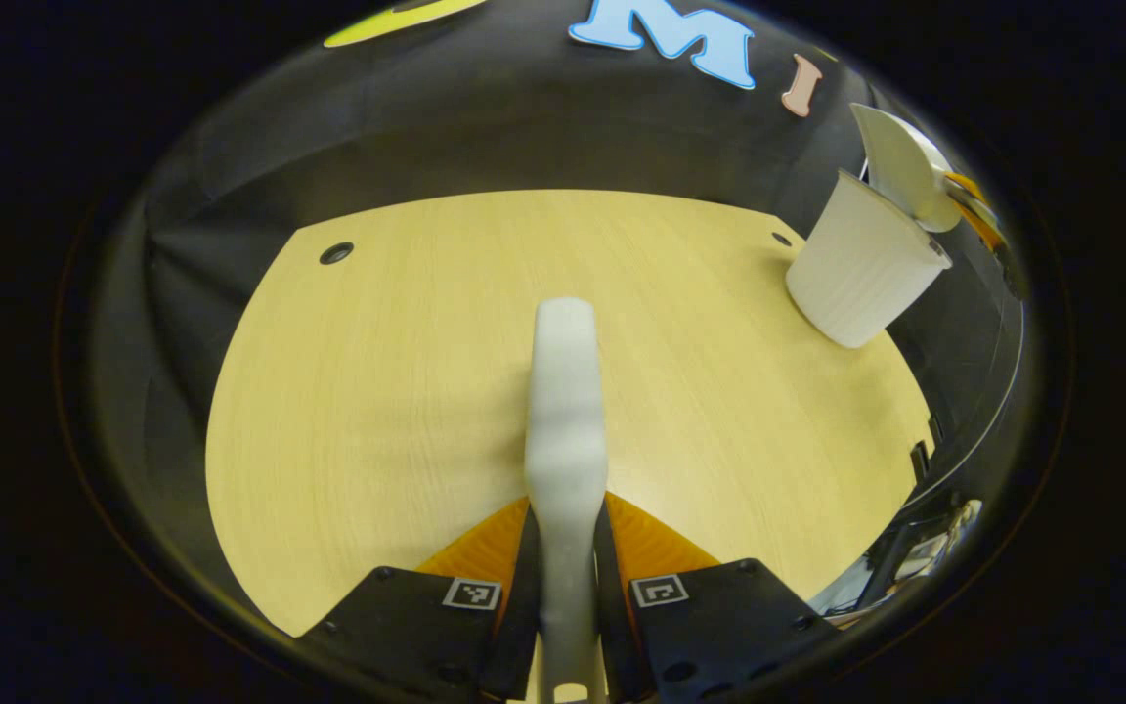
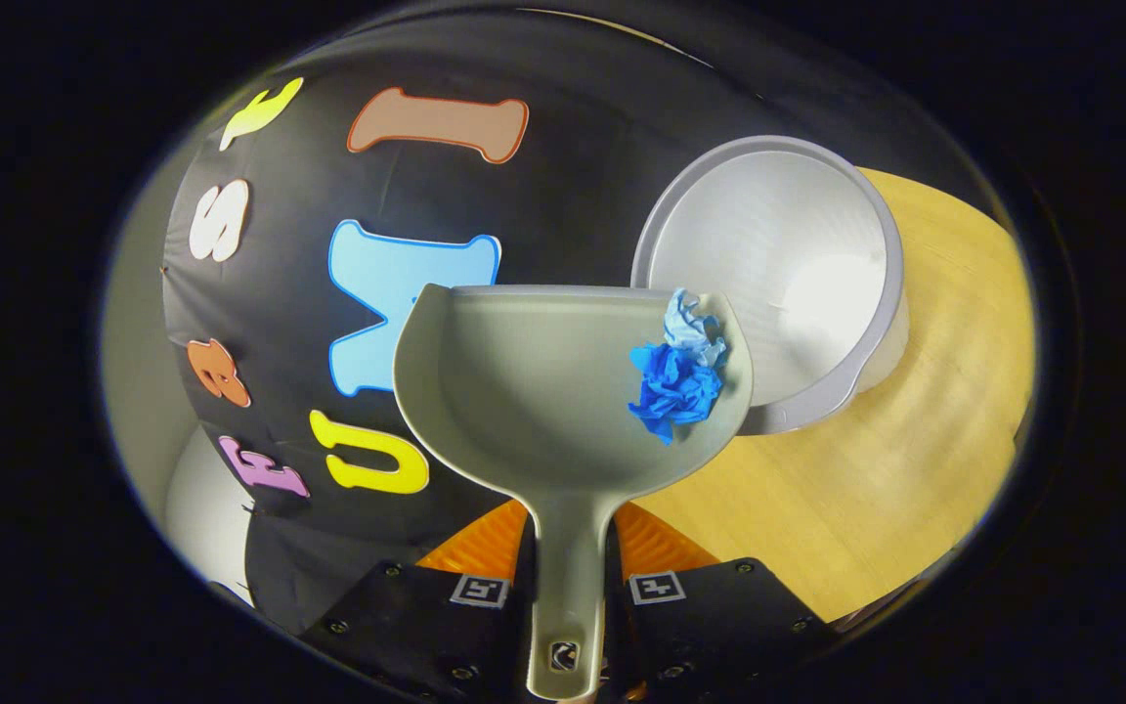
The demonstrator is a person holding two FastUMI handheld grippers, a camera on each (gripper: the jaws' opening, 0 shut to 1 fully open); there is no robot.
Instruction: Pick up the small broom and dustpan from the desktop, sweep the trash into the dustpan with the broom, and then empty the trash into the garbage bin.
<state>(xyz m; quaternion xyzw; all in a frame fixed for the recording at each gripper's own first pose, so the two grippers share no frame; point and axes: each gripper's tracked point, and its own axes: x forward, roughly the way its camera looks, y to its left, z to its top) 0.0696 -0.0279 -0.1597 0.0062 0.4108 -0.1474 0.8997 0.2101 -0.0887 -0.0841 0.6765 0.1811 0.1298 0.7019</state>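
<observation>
Your right gripper (image 2: 563,577) clamps the smooth grey dustpan (image 2: 543,391) holding crumpled blue paper (image 2: 675,376) beside the ribbed white bin (image 2: 798,254); your left gripper (image 1: 565,577) grasps the broom (image 1: 565,411).

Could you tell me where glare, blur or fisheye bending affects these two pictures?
Left gripper view: the white plastic broom handle is soft and blurred; the pale wooden desktop edge bows. Right gripper view: a bright glare patch inside the grey round garbage bin; the crumpled blue paper stays sharp.

Recording booth, black cloth wall (image 2: 563,176), pale wooden desktop (image 1: 407,372)
</observation>
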